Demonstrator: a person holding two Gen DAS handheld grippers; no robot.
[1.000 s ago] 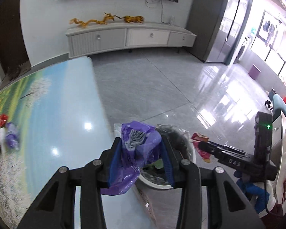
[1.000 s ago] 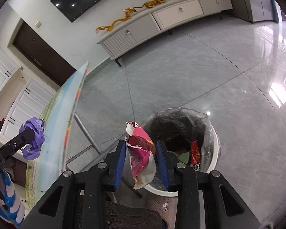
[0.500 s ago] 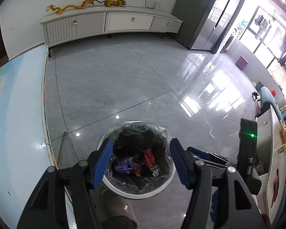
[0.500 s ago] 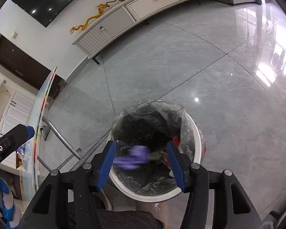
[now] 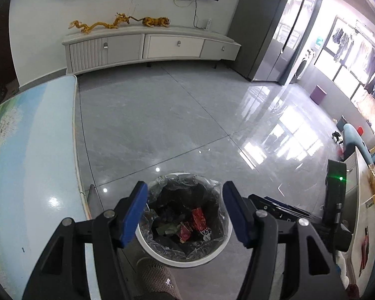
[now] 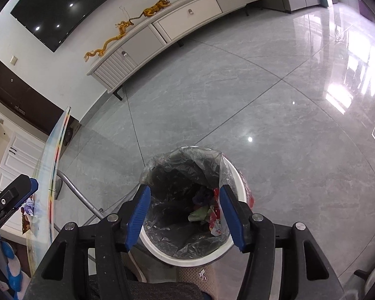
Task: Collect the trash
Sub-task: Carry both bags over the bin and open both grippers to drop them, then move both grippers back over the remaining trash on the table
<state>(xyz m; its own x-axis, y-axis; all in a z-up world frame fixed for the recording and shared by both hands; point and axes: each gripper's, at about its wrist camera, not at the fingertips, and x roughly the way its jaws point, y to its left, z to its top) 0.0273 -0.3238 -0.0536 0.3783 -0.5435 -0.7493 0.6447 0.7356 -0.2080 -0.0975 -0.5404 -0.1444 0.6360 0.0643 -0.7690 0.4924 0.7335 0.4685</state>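
With both grippers hanging over the bin (image 5: 185, 251) and nothing between their pads, the dropped wrappers (image 5: 196, 225) lie inside it on the liner. The left gripper (image 5: 183, 212) and the right gripper (image 6: 185, 213) have just been opening and now stand apart, empty. More trash (image 6: 27, 206) lies on the table (image 5: 32, 150) to the left (nearer the left gripper), so that hand seems better placed to reach it.

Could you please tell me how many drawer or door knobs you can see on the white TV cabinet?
3: one on the left door, one on the middle drawer, one on the right drawer. None seems hidden.
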